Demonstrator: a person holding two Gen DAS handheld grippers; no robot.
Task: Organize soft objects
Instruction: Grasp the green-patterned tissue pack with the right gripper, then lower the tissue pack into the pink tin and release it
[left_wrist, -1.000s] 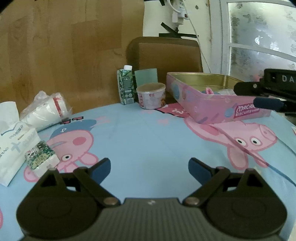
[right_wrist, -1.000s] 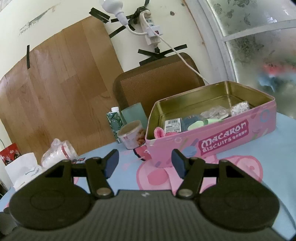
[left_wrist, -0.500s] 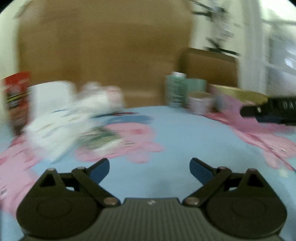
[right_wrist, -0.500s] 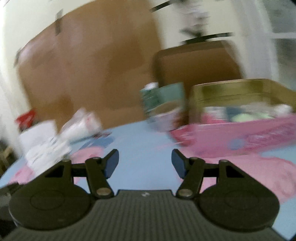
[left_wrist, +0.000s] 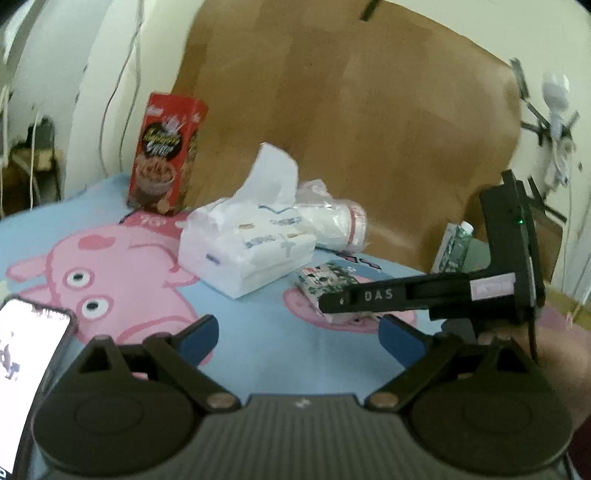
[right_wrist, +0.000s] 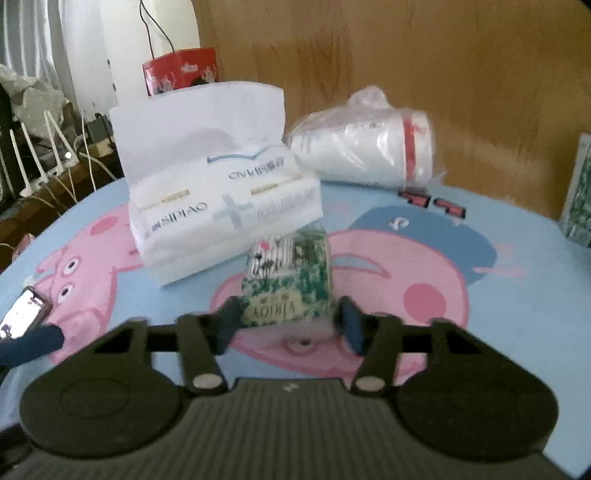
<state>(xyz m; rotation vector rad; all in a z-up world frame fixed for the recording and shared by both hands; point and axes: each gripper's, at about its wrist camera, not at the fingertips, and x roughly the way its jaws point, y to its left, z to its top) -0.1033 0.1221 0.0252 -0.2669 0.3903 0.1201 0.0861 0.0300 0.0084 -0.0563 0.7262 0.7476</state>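
Note:
A small green-and-white tissue packet (right_wrist: 288, 280) lies on the blue cartoon-pig tablecloth (right_wrist: 498, 314). My right gripper (right_wrist: 288, 321) is open, with its jaws on either side of the packet's near end. The packet also shows in the left wrist view (left_wrist: 328, 280), partly hidden behind the right gripper's arm (left_wrist: 417, 295). A large white soft tissue pack (right_wrist: 221, 206) with a sheet sticking up sits just behind it, also in the left wrist view (left_wrist: 247, 243). My left gripper (left_wrist: 299, 336) is open and empty above the cloth.
A bagged stack of white cups (right_wrist: 369, 151) lies behind the packs. A red box (left_wrist: 166, 155) stands at the back left. A lit phone (left_wrist: 26, 354) lies at the near left. A green carton (left_wrist: 454, 247) stands at the right, before a wooden board.
Both grippers have swung left, away from the pink tin, to face the tissue packs. The right gripper has come down around the small green packet.

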